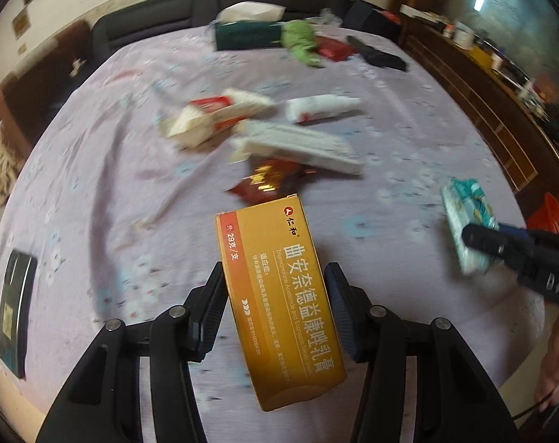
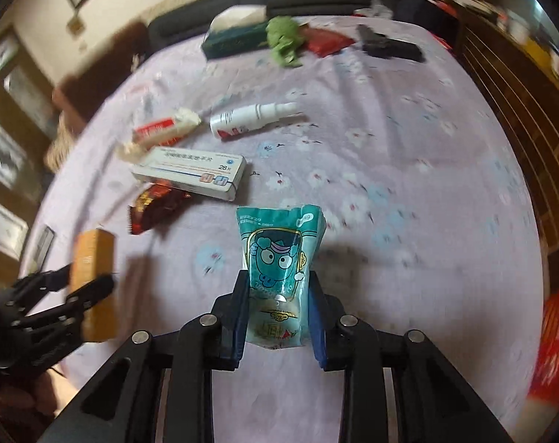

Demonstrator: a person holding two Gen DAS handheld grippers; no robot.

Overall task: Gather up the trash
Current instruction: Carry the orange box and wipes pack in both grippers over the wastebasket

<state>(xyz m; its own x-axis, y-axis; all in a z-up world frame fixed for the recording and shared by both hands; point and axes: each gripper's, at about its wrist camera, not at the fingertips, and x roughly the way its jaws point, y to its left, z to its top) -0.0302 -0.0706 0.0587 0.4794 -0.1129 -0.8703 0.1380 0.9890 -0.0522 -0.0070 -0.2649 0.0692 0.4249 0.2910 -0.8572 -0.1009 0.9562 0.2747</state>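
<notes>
We work over a table covered with a lilac flower-print cloth. A dark sofa stands behind it, and brown wooden furniture lines the right side.

The left gripper pinches an orange medicine box between its pads; the box is long, printed with Chinese characters, and raised off the cloth. The right gripper pinches a teal cartoon-print packet, soft and crumpled at its top edge, also clear of the cloth.

Remaining on the cloth, mid-table: a white medicine box, a white spray bottle, a red-and-white wrapper and a dark red foil wrapper, all close together. At the far edge lie a dark green tissue box, a green cloth, a red packet and a black object.

The near right portion of the cloth is bare. A red basket sits beyond the right edge.
</notes>
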